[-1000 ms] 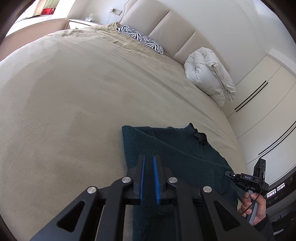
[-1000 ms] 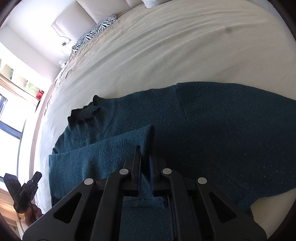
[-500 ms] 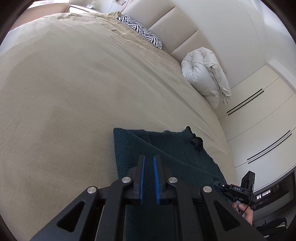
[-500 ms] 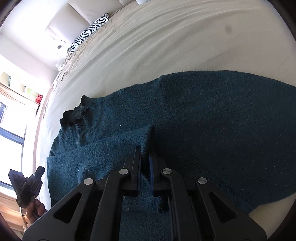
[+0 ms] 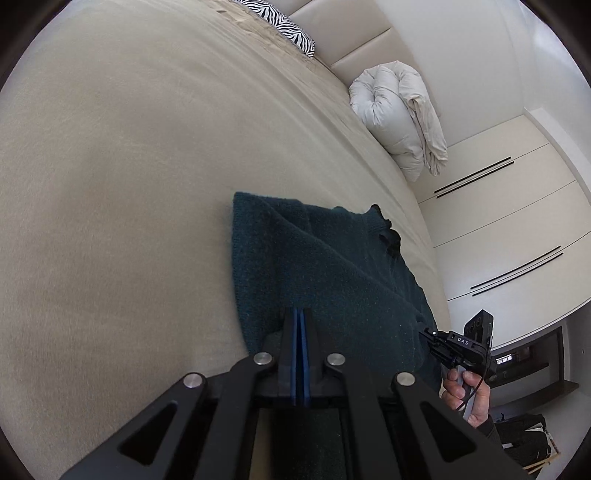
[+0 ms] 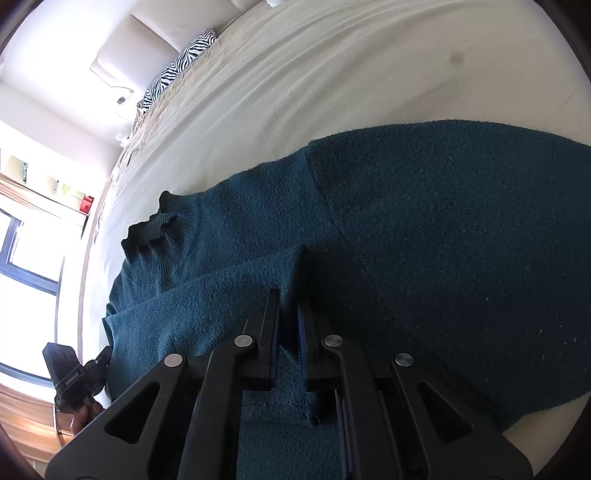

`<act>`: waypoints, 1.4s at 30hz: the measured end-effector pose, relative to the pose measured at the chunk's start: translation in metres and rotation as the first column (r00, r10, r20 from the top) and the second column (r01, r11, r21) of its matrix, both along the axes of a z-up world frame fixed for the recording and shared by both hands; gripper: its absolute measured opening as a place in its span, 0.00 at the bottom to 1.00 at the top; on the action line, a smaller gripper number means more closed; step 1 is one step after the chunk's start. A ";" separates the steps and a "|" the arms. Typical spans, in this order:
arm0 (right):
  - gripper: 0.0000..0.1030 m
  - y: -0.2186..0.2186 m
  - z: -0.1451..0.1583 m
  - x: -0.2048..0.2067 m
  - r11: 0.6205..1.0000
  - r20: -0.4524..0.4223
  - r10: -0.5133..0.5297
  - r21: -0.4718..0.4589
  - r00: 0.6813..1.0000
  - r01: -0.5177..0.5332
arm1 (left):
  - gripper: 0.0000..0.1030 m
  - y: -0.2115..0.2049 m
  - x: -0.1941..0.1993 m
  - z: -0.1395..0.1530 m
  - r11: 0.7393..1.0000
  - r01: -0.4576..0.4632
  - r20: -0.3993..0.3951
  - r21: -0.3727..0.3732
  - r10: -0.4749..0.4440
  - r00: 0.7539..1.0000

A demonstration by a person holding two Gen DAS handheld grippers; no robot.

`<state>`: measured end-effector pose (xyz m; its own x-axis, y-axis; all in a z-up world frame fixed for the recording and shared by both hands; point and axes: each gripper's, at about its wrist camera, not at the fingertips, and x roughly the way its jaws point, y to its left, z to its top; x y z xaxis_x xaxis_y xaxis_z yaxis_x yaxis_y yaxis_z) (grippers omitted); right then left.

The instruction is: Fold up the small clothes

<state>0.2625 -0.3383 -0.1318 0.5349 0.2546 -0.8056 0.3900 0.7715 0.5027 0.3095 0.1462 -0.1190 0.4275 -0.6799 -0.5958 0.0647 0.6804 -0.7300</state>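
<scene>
Now the left gripper [image 5: 299, 314] is fully closed over the near edge of the teal sweater [image 5: 332, 273], which lies flat on the beige bed [image 5: 129, 184]; the right gripper [image 6: 287, 302] pinches a folded sleeve [image 6: 221, 295] of it.

The sweater [image 6: 424, 229] is dark teal; the bed [image 5: 129, 166] beige; the pillow [image 5: 286, 27] zebra-striped black and white; the duvet [image 5: 395, 110] off-white.

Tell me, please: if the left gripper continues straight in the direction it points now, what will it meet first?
Most likely the teal sweater, spread on the bed right ahead of the shut left gripper. Depth is unclear.
</scene>
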 end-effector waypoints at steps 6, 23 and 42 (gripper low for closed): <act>0.06 -0.001 0.002 -0.006 1.000 0.005 0.005 -0.001 1.000 -0.005 | 0.05 -0.006 -0.041 0.005 0.998 0.055 0.020 0.033 -0.056 0.998; 0.64 -0.088 0.054 -0.178 0.948 0.247 -0.314 0.132 0.917 0.290 | 0.66 -0.043 -0.126 0.063 0.985 0.001 0.207 0.171 -0.037 0.978; 0.34 -0.282 -0.003 -0.318 0.650 0.133 -0.746 0.362 0.653 0.669 | 1.00 -0.184 -0.172 0.167 0.857 -0.194 0.595 0.478 -0.154 0.788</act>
<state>-0.0560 -0.6207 -0.1351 0.8063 -0.1147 -0.5802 0.5913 0.1360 0.7949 0.1372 -0.0381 0.0479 0.8166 -0.3551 -0.4551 0.3455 0.9322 -0.1074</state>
